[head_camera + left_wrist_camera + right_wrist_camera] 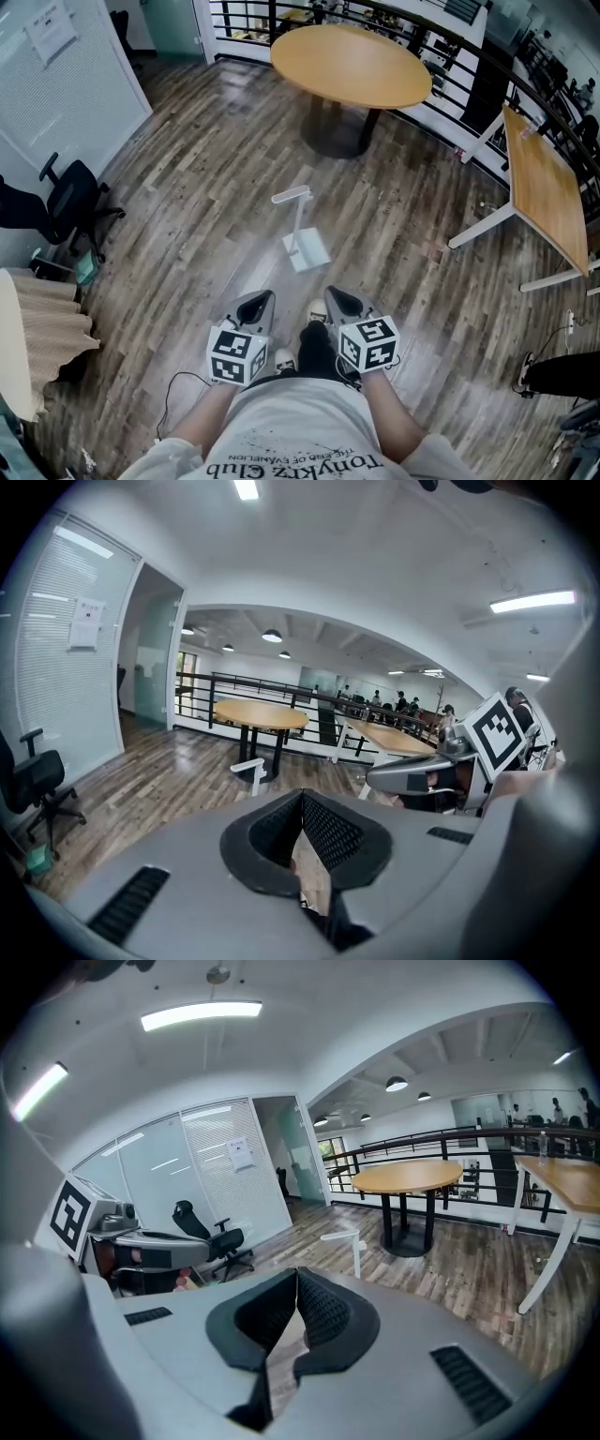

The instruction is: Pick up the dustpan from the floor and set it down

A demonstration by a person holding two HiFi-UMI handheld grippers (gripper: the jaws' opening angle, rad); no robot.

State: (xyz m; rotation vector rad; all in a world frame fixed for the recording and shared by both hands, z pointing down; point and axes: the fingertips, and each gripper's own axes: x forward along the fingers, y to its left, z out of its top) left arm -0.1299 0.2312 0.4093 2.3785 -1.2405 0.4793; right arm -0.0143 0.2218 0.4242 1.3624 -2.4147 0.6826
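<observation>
In the right gripper view the fingers [323,1314] hide the base of the dustpan [342,1237].

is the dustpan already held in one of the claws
No, the dustpan stands on the floor ahead, clear of the left claw and the right claw, both shut on nothing.

The left gripper [265,298] and the right gripper [330,294] sit side by side above the floor [187,187], tips pointing the same way. The dustpan [302,234] stands upright on the floor ahead of both, roughly between their lines. Beyond it is the round table [352,66], with a railing [246,17] behind. A desk [544,187] lies ahead and right of the right gripper. An office chair [73,199] is well off to the left gripper's left.
</observation>
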